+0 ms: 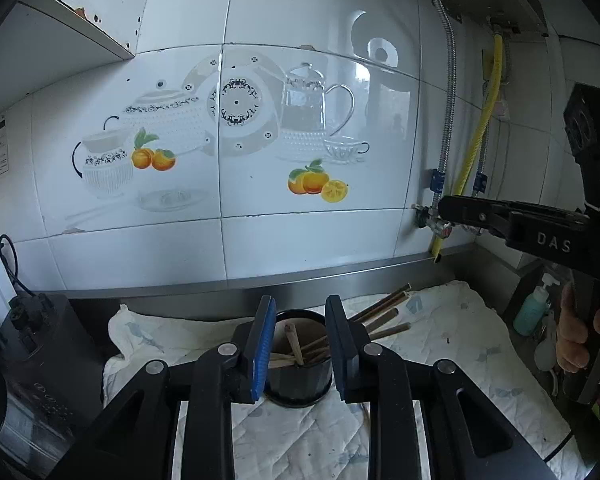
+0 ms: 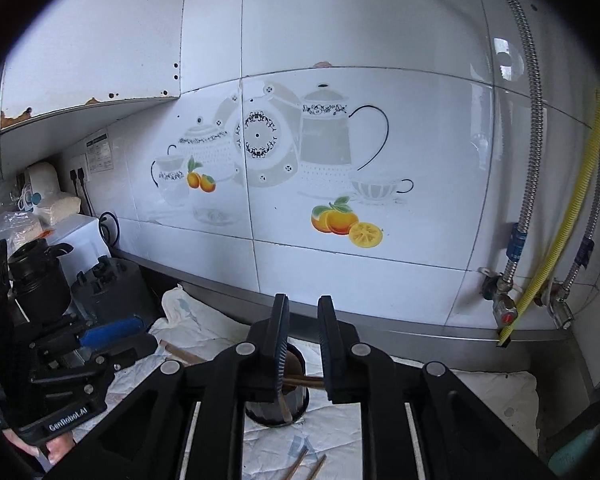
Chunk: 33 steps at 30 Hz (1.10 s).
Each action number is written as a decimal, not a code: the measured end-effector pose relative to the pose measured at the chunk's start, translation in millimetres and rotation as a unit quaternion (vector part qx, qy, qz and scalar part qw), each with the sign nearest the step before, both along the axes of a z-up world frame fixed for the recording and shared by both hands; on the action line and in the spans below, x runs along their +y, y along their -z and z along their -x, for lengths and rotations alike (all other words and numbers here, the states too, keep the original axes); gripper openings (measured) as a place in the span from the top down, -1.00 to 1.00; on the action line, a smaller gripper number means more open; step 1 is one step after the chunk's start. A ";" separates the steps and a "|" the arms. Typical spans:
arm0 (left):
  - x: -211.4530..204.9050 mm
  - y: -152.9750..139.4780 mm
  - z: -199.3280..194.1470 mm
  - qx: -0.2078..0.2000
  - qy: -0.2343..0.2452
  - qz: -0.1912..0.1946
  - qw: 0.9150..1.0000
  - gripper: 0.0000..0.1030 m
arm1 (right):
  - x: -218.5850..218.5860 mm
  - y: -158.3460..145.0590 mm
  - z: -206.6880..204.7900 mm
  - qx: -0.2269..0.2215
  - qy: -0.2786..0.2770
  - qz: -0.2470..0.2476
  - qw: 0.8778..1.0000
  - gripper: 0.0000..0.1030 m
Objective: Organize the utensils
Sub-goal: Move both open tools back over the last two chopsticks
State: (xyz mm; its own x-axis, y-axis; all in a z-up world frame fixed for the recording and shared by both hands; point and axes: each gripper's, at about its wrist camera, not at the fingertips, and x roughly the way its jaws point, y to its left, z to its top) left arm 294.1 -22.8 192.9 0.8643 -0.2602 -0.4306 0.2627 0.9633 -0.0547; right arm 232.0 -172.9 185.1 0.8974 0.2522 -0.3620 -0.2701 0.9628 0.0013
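**Worktop inventory: chopsticks, holder and two tools**

- Left tool [image 1: 300, 344]: jaws parted, blue pads [image 1: 263, 350] facing inward, nothing between them. It hovers just above and in front of the holder, which shows in the gap between the jaws.
- Right tool [image 2: 303, 346]: jaws parted with a narrow gap, holding nothing. It hangs over the holder from the right side. In the left wrist view its body appears at the right edge, held by a hand [image 1: 580, 340].
- Holder [image 1: 300, 380]: dark round cup, upright on the cloth, near the middle of the worktop.
- Chopsticks in holder [image 1: 294, 342]: several brown wooden sticks, leaning at different angles, tips above the rim.
- Loose chopsticks, rear [image 1: 384, 312]: a small bundle lying on the cloth behind and to the right of the holder, ends fanned toward the wall.
- Loose chopsticks, front [image 2: 306, 464]: two sticks on the cloth in front of the holder, seen in the right wrist view.
- One further stick [image 2: 180, 354]: on the cloth left of the holder, beside the left tool.
- Cloth [image 1: 440, 344]: white quilted, faint blue print, covers the worktop.
- Soap bottle [image 1: 534, 312]: teal pump type, right of the cloth.
- Tiled wall [image 1: 300, 240]: white, teapot and orange print.
- Dark appliance [image 1: 40, 360]: left end of the worktop.
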 end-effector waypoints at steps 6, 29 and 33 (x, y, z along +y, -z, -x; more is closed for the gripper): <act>1.0 7.8 42.0 0.005 0.006 -0.020 1.000 0.45 | -9.6 28.2 44.0 0.007 0.006 0.001 1.000 0.54; -5.9 147.5 135.3 0.108 0.016 -0.055 0.992 0.44 | 10.1 232.1 132.5 0.171 0.018 -0.022 0.985 0.53; -11.4 171.1 142.9 0.126 0.022 -0.055 0.990 0.43 | 20.6 244.0 137.5 0.173 0.015 -0.018 0.985 0.53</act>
